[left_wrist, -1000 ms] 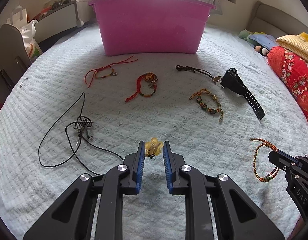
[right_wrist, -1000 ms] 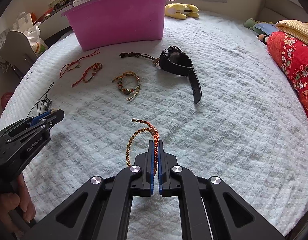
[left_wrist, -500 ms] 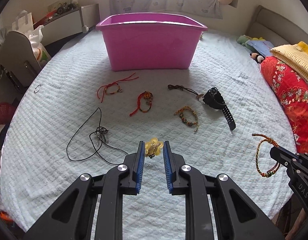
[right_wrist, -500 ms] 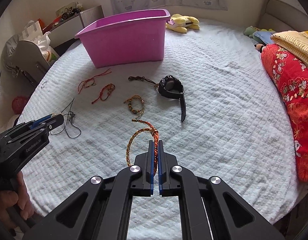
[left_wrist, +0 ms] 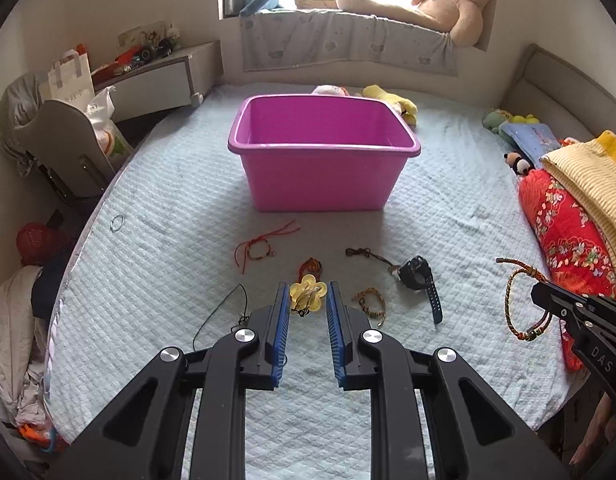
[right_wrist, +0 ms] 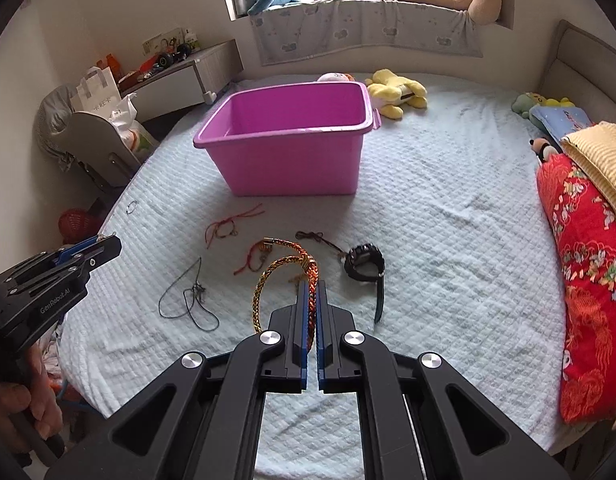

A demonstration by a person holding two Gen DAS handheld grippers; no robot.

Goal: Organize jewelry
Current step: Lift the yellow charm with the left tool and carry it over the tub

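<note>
Above the pale quilted bed (left_wrist: 448, 208), you hold both grippers high, each with a piece of jewelry. Your left gripper (left_wrist: 308, 300) has its blue pads narrowed on a yellow flower-shaped charm (left_wrist: 308, 295), which hangs between the fingertips clear of the quilt. Your right gripper (right_wrist: 312, 292) is pressed nearly flat on a braided orange-and-gold bracelet (right_wrist: 268, 280); the cord runs between the pads and its loop bulges out to the left.

Straight ahead, at the far middle of the bed, stands the pink plastic tub (left_wrist: 324, 176), upright, with nothing to be seen in the part of its inside that shows. Between the tub and your grippers the other pieces lie scattered on the quilt: a red string bracelet (left_wrist: 260, 246) nearest the tub, a red-and-orange knotted bracelet (right_wrist: 258, 256) just nearer, a dark brown cord (right_wrist: 318, 238) to its right, and a black wristwatch (right_wrist: 366, 266) at that cord's right end. A beaded brown bracelet (left_wrist: 372, 300) lies beside your left gripper's right finger, a black cord necklace (right_wrist: 188, 300) sprawls at near left, and a small metal ring (left_wrist: 117, 223) sits apart by the bed's left edge. A red floral quilt (right_wrist: 588, 280) is heaped along the right side.
</note>
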